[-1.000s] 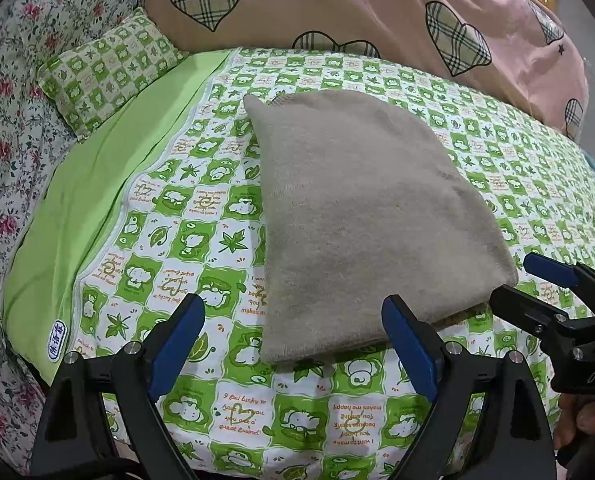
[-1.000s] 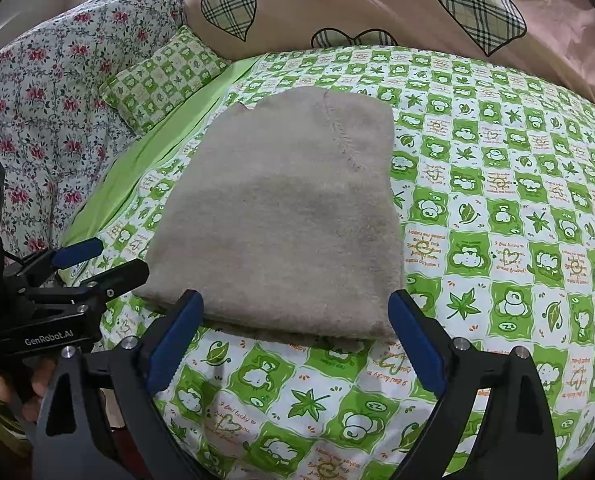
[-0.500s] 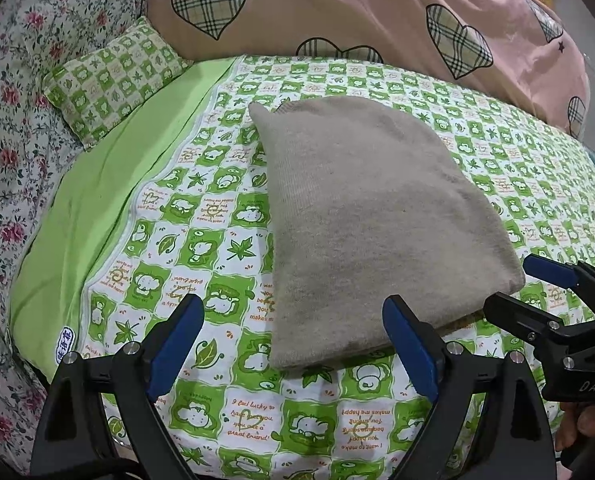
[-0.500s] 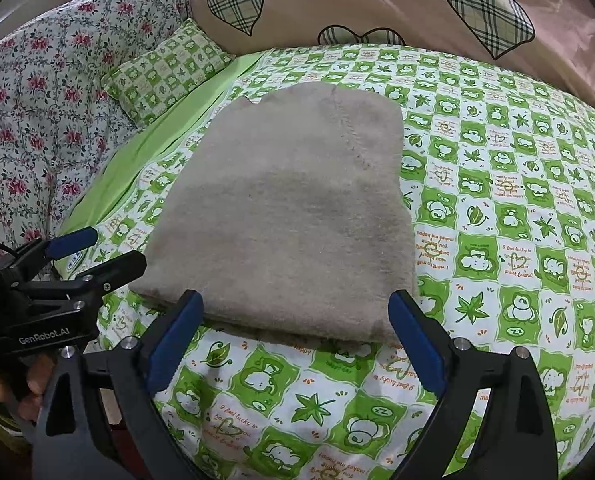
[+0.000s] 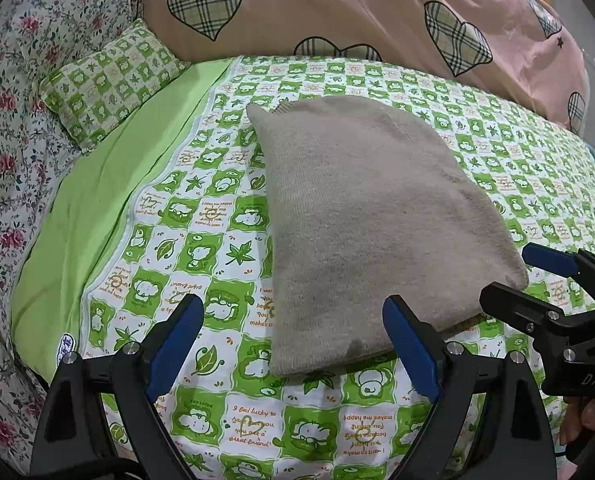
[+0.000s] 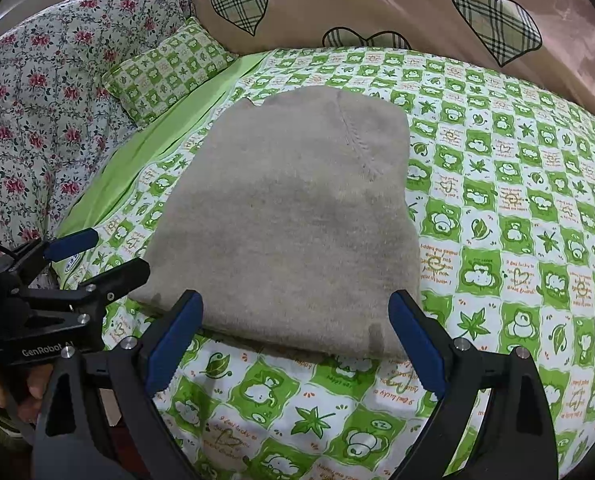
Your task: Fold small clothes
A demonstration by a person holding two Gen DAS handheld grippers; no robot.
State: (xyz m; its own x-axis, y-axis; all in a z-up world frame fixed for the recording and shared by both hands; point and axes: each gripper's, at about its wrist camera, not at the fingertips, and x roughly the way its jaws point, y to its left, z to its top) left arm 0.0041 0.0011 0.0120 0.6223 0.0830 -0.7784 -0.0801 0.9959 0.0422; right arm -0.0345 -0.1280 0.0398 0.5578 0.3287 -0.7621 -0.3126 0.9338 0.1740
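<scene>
Evidently the folded beige garment [image 5: 369, 216] lay flat on the green checked bedsheet [image 5: 201, 216] while left gripper [image 5: 293, 344] and right gripper [image 6: 295, 344] hung near its front edge, fingers spread and empty, seemingly placed to judge the fold.

Folded beige garment [image 6: 297, 224] flat on green checked sheet [image 6: 517, 208], right gripper [image 6: 293, 340] spread wide at its near edge, left gripper [image 6: 97, 256] parted beside its left corner
</scene>
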